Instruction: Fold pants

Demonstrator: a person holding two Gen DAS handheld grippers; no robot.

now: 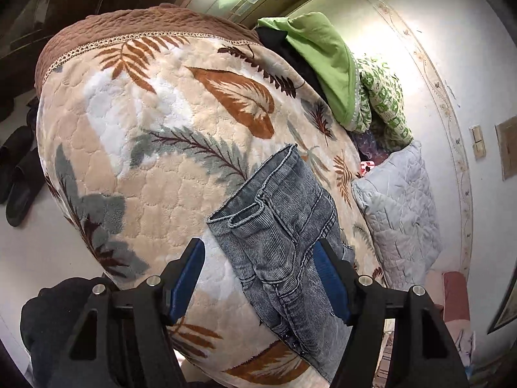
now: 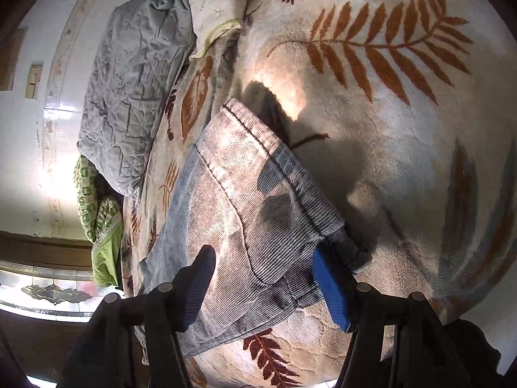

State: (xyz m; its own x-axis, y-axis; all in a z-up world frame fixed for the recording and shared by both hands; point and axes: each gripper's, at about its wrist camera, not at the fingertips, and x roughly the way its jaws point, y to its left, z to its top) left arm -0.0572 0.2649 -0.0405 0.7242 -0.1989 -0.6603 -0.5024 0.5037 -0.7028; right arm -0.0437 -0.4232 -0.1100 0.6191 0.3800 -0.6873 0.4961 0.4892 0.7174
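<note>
Lying folded lengthwise on a leaf-print bedspread (image 1: 135, 168), grey-blue jeans (image 1: 284, 236), near the side bordered by a quilted grey pillow (image 1: 400, 207). No legible brand or writing anywhere. Long axis running from the left gripper (image 1: 258, 278) away, hem cuffs at the far end. Broad bare bedspread open beside the cloth. Left gripper spread wide, straddling the denim; right gripper (image 2: 263, 278) likewise wide over the other end, gripping nothing.

Bedspread (image 1: 135, 174) left of jeans (image 1: 284, 226) open; pillow (image 1: 400, 213) crowds right.
</note>
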